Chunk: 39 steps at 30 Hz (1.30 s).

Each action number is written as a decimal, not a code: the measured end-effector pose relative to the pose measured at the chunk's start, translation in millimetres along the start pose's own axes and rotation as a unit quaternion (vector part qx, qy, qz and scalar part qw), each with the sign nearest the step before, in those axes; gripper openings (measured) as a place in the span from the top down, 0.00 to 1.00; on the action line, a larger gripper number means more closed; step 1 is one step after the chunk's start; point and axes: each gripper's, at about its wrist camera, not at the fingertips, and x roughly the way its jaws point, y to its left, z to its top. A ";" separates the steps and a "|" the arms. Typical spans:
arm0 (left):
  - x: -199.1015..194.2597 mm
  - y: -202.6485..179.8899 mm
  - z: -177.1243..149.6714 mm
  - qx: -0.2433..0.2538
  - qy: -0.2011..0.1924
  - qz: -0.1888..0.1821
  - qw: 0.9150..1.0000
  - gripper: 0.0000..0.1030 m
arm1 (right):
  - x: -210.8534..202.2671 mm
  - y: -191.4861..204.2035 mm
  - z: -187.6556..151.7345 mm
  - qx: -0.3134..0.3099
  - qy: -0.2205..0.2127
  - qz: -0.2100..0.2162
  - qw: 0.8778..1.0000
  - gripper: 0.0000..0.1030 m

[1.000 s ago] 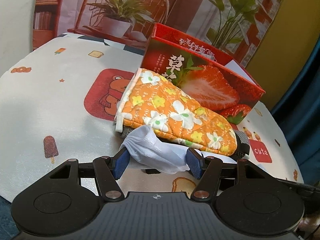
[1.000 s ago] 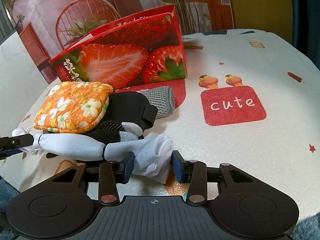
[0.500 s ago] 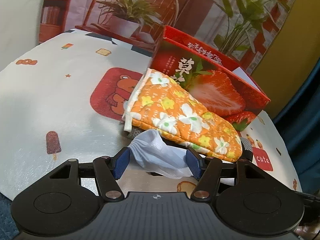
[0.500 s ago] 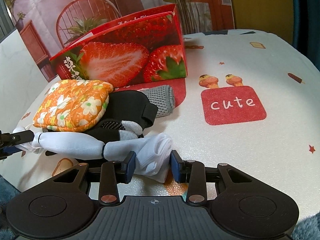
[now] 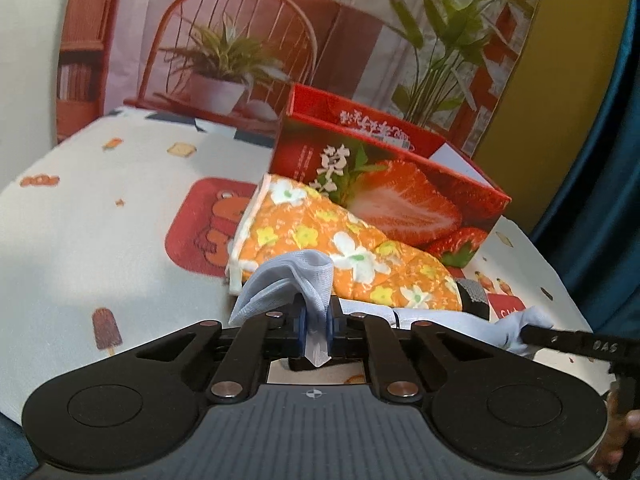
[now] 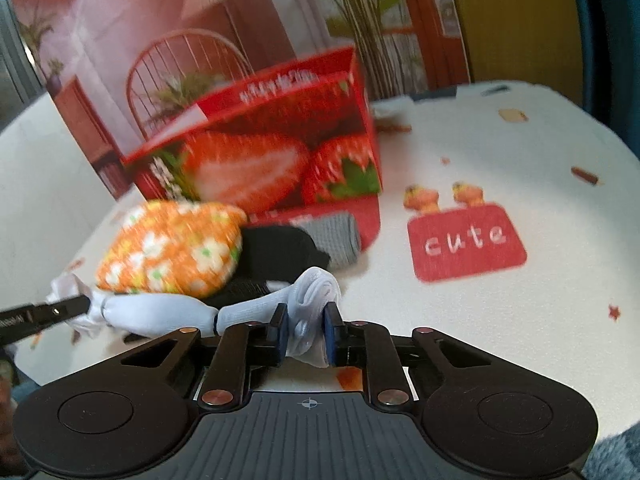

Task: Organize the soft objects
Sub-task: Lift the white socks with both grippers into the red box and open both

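A long white sock (image 6: 168, 312) stretches between my two grippers, just above the table. My left gripper (image 5: 316, 326) is shut on one end of the white sock (image 5: 296, 280). My right gripper (image 6: 306, 332) is shut on the other, bunched end. Behind the sock lies an orange flowered oven mitt (image 5: 336, 256), also in the right wrist view (image 6: 172, 248), on top of a black cloth (image 6: 280, 248) and a grey knitted piece (image 6: 340, 234). A red open strawberry box (image 5: 400, 184) stands behind the pile; it also shows in the right wrist view (image 6: 272, 148).
The table has a white cloth (image 5: 100, 216) with cartoon prints and a red "cute" patch (image 6: 466, 240). A printed backdrop with a chair and plants (image 5: 240, 40) stands at the back. The table's front edge is close under both grippers.
Both grippers have closed from open onto the sock's two ends. Both have lifted and drawn back a little, and the sock is pulled straighter. The right view is blurred by motion.
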 end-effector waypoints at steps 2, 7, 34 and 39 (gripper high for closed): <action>-3.6 -0.8 1.7 0.001 -0.009 0.006 1.000 0.90 | -5.1 3.6 4.0 -0.007 -0.013 0.006 1.000 0.85; -10.6 -6.5 13.1 0.015 -0.030 0.016 0.999 0.90 | -12.9 13.1 15.6 -0.028 -0.037 0.017 0.999 0.85; 52.2 -86.2 162.3 0.145 -0.173 0.045 0.973 0.91 | 32.3 59.7 163.1 -0.191 -0.181 -0.041 0.964 0.88; 80.6 -83.8 170.9 0.144 -0.148 0.044 0.977 0.91 | 55.5 51.5 176.4 -0.191 -0.177 -0.066 0.963 0.88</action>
